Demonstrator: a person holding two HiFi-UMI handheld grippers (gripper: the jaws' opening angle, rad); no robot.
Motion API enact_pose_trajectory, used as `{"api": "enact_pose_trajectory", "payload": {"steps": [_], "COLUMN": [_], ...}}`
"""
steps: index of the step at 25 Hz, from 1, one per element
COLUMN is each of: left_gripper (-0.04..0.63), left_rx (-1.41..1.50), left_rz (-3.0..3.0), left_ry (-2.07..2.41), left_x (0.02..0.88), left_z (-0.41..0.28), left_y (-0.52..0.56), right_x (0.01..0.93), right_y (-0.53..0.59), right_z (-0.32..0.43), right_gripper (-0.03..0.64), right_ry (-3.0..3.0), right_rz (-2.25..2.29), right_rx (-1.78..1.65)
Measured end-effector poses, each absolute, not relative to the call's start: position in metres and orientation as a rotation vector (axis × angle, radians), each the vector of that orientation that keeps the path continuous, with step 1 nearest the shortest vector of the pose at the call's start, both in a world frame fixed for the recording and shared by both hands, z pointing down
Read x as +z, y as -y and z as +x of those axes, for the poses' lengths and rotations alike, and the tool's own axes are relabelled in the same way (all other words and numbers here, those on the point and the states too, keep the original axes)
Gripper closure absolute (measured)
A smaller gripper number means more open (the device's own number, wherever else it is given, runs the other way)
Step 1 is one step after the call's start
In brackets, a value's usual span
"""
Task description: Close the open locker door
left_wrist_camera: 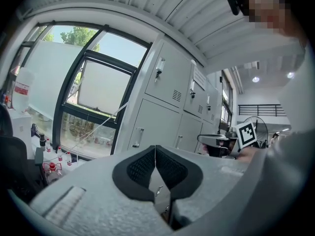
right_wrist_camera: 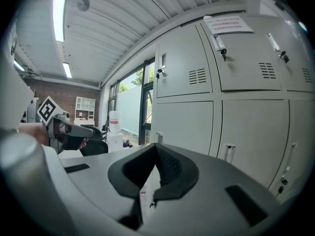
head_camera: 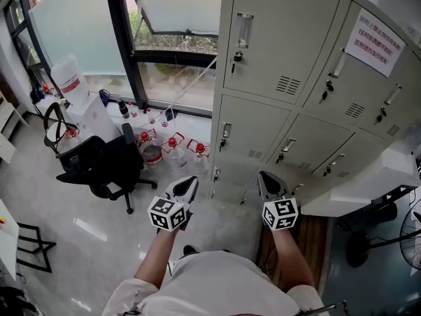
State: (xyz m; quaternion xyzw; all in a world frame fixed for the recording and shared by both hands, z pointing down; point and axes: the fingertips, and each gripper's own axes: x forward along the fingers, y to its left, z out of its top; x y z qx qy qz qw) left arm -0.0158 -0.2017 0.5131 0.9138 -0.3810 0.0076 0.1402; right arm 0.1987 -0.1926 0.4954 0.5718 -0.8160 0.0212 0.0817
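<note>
A bank of pale grey lockers (head_camera: 283,84) fills the upper right of the head view, and every door that shows there lies flush and closed. The left gripper view has the lockers (left_wrist_camera: 170,90) ahead and to the right; the right gripper view has them (right_wrist_camera: 241,117) close in front. My left gripper (head_camera: 191,180) is shut and empty, a short way out from the bottom locker row. My right gripper (head_camera: 264,176) is shut too, with nothing between its jaws, just short of a lower door. The pads meet in both gripper views: left gripper (left_wrist_camera: 155,150), right gripper (right_wrist_camera: 156,149).
A black office chair (head_camera: 99,166) stands left of me. Several red-capped bottles (head_camera: 172,145) sit on the floor by the window, and a large water jug (head_camera: 69,78) stands further left. At right are a white tabletop (head_camera: 375,180) and a fan (head_camera: 411,236).
</note>
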Motion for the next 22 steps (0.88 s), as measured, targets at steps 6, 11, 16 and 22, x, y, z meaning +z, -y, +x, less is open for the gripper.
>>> {"api": "enact_pose_trajectory", "payload": {"steps": [6,11,16,22], "left_gripper": [0.580,0.580,0.580,0.580], "left_rx": [0.008,0.014,0.015,0.020], "left_rz": [2.645,2.645,2.649,2.655], "left_ry": [1.116,1.110,1.112,1.107], "left_x": [0.506,0.509,0.508,0.507], "left_z": [-0.010,-0.008,-0.009,-0.012], "left_y": [0.203,0.202,0.203,0.204], "right_x": [0.486,0.490,0.490,0.490], "right_y": [0.189,0.191,0.193,0.194], "right_z": [0.206,0.210,0.208,0.203], "right_gripper": [0.615,0.615,0.615,0.615], "right_ry": [2.471,2.477,2.482,2.485], "right_rz": [1.702,1.723,1.724,1.718], "right_rx": [0.051,0.089,0.093,0.088]}}
